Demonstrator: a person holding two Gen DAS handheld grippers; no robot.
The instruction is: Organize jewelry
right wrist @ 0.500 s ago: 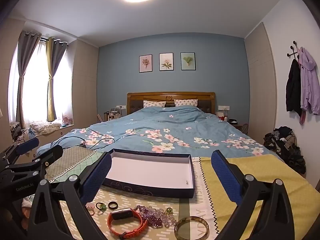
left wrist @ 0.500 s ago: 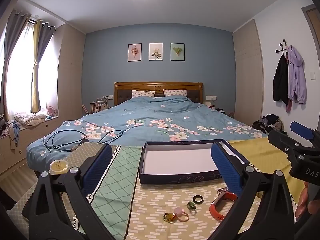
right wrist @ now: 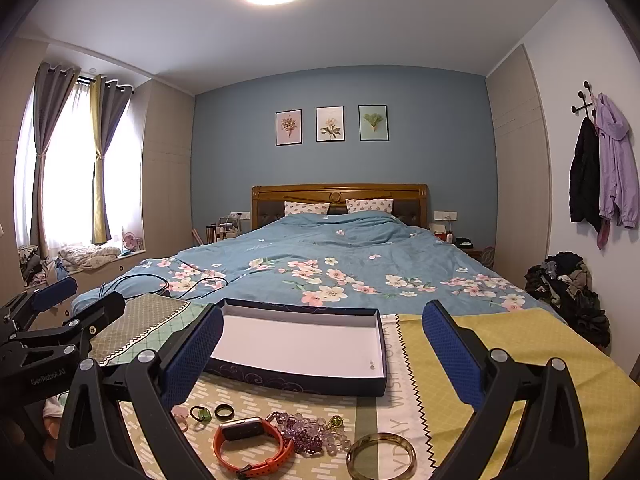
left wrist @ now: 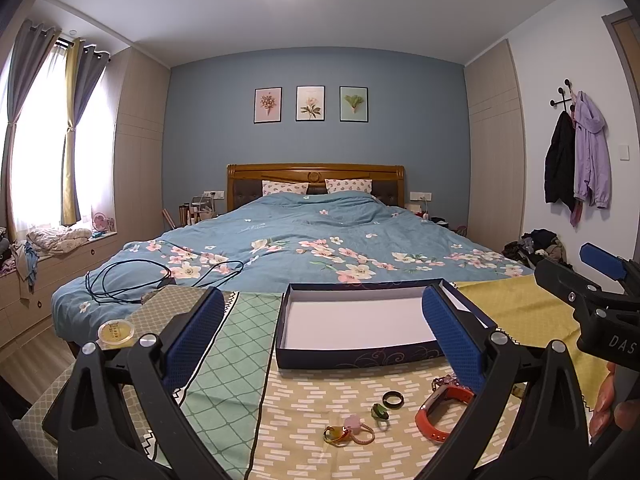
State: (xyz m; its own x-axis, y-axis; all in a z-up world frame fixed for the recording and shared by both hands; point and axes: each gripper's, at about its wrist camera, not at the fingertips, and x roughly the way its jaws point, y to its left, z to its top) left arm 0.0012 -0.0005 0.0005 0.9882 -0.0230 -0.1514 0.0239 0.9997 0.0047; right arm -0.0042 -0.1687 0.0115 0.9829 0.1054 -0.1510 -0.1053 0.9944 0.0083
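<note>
A shallow dark blue box [left wrist: 352, 356] with a white, bare inside lies on the patterned cloth at the foot of the bed. In front of it lie a black ring [left wrist: 392, 399], a green ring [left wrist: 379, 412], two more small rings [left wrist: 346, 432] and an orange watch band [left wrist: 436, 416]. The right wrist view shows the same box [right wrist: 296, 380], the orange watch [right wrist: 250, 446], a purple bead bracelet [right wrist: 304, 432] and an amber bangle [right wrist: 380, 456]. My left gripper [left wrist: 323, 304] hovers open above the rings. My right gripper [right wrist: 323, 316] hovers open above the watch and beads. Neither holds anything.
Dark cables [left wrist: 132, 280] lie coiled on the blue floral duvet to the left. A small round tin [left wrist: 116, 330] sits at the cloth's left edge. A heap of clothes [right wrist: 568, 288] lies on the floor to the right, below hanging coats [right wrist: 600, 172].
</note>
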